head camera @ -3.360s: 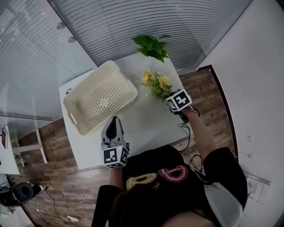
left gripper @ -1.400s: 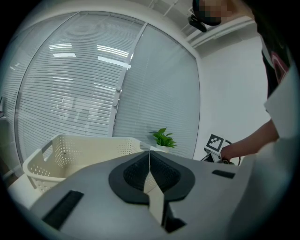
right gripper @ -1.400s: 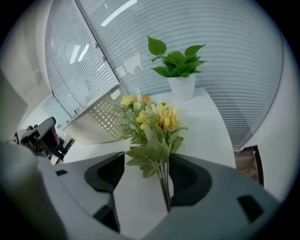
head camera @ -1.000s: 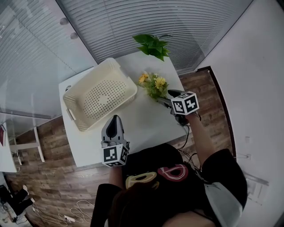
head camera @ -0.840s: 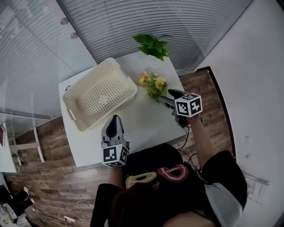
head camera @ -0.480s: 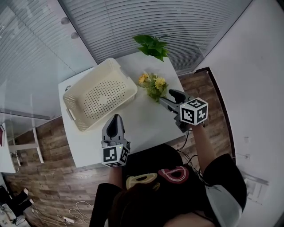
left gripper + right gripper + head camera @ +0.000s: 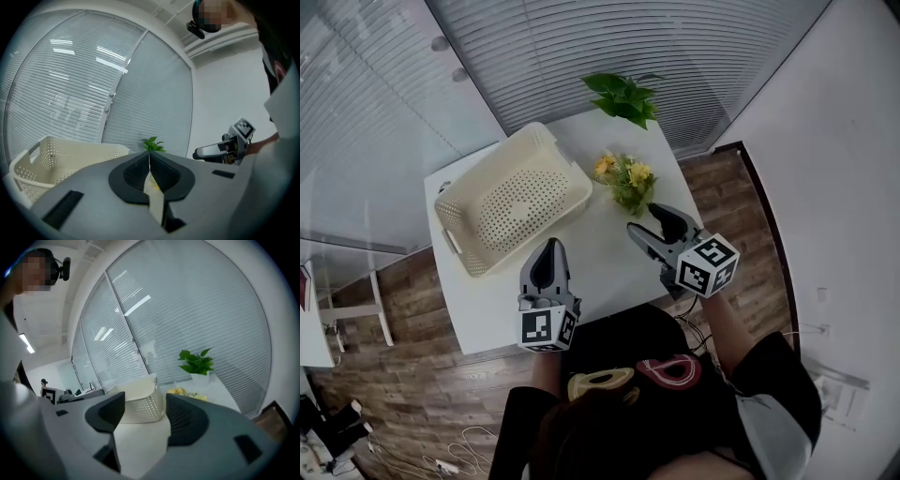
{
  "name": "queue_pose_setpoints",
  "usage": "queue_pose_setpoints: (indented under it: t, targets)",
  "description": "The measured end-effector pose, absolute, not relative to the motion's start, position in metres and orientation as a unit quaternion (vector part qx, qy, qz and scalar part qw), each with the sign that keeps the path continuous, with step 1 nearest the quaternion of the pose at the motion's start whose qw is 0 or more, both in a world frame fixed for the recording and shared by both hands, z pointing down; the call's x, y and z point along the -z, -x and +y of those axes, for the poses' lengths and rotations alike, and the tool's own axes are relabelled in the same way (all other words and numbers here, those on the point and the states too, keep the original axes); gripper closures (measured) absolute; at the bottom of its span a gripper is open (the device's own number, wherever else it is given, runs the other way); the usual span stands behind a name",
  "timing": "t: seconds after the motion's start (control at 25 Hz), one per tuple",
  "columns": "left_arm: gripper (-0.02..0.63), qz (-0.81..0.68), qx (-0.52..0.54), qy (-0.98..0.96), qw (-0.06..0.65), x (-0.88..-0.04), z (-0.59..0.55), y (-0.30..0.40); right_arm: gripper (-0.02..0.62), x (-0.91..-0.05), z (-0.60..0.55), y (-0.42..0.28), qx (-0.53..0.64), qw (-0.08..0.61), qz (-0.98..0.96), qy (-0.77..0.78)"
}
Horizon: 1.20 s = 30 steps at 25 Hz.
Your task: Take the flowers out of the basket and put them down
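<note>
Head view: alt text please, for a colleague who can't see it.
Yellow flowers lie on the white table beside the empty cream basket; the right gripper is open and empty just short of them. The left gripper is shut; a potted plant stands at the far edge.

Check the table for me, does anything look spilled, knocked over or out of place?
Nothing stands out. The flowers lie on the table beside the empty basket, and the potted plant stands upright at the far edge. The left gripper is shut, the right gripper open, both empty.
</note>
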State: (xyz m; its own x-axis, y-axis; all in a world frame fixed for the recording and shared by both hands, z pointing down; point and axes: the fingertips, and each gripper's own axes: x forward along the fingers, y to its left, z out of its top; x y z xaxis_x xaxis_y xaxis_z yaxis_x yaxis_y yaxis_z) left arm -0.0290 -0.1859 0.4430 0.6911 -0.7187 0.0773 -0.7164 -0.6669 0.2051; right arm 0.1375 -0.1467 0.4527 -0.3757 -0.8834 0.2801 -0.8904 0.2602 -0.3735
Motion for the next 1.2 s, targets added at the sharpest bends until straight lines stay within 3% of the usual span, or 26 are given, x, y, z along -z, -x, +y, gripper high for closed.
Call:
queue_pose_setpoints:
  t: [0.72,1.2]
  targets:
    - [0.588,-0.372,0.000,-0.921,0.112,-0.446,-0.170,0.024,0.575,-0.447,-0.130,-0.097,-0.127,0.035,-0.771,-0.623]
    - [0.588,-0.387,-0.006,-0.916,0.108,-0.451,-0.171,0.031,0.586,-0.447,-0.132,-0.106,-0.085,0.058,-0.756,-0.647]
